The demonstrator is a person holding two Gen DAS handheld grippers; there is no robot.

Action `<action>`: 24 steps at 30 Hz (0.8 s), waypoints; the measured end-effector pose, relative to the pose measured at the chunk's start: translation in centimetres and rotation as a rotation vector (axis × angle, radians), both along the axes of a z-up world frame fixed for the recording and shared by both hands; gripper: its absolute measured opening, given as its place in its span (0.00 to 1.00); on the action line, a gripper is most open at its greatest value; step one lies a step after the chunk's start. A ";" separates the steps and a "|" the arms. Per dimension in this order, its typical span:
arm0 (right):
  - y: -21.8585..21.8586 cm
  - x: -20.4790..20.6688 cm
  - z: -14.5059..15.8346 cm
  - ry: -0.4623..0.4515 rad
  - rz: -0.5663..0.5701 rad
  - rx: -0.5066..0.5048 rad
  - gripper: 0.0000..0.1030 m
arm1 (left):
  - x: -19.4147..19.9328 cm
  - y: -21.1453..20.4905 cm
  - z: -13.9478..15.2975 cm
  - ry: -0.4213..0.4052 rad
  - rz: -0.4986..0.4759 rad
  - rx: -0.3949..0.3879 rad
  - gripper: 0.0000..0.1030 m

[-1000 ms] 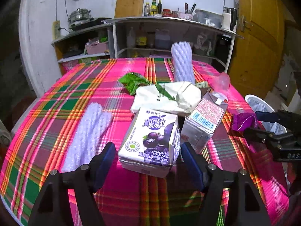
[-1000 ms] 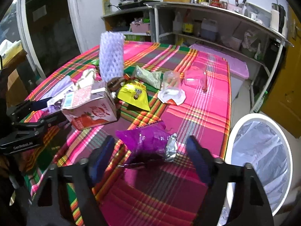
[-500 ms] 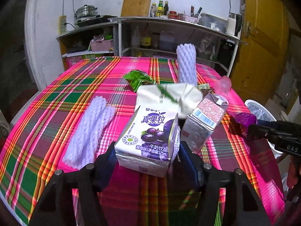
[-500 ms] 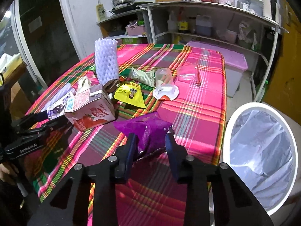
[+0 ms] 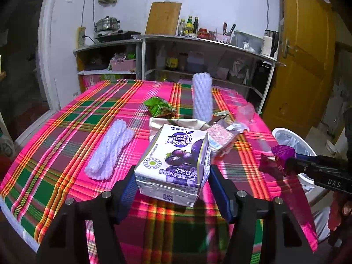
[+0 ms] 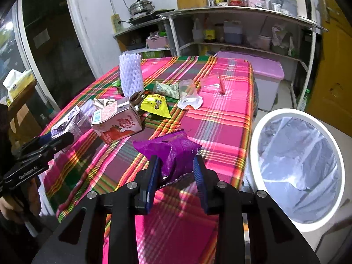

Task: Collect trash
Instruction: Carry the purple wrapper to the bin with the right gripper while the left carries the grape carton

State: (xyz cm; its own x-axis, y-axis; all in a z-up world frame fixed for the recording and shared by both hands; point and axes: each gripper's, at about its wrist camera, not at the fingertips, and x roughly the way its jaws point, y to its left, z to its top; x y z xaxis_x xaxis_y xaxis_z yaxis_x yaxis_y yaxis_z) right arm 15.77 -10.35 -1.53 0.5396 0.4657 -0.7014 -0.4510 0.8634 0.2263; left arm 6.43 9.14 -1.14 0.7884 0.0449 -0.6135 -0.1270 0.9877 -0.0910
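**Both tools loaded, bin drop next**

Left tool (image 5: 171, 187) has just clamped the white-purple grape milk carton (image 5: 173, 160). Right tool (image 6: 176, 171) has just pinched the crinkled purple foil wrapper (image 6: 173, 151) above the surface (image 6: 220, 118). Next: carry to the white lined bin (image 6: 299, 167) at 3 o'clock, release.

White walls (image 5: 220, 4) enclose a small kitchen. Grey open shelving (image 5: 198, 44) along the back wall carries bottles, a steel pot (image 5: 107, 24) and a wooden board (image 5: 164, 17). A yellow-brown door (image 5: 303, 66) stands at the right. A bright plaid cloth covers the surface (image 5: 88, 114).
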 end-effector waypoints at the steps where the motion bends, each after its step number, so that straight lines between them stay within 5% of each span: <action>1: -0.2 -0.2 0.2 -0.004 -0.004 0.002 0.32 | -0.1 -0.2 0.2 -0.005 0.000 0.001 0.60; 24: -8.7 -1.6 0.7 -0.026 -0.204 0.015 0.32 | 1.2 -10.0 2.2 -0.024 -0.248 -0.016 0.60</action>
State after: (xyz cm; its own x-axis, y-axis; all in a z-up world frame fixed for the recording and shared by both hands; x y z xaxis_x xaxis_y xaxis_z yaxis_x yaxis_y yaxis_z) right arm 14.14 -19.00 -0.79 0.6417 0.3550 -0.6798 -0.2729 0.9341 0.2302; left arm 7.62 -0.91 1.04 0.7888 -0.1609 -0.5933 0.1211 0.9869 -0.1067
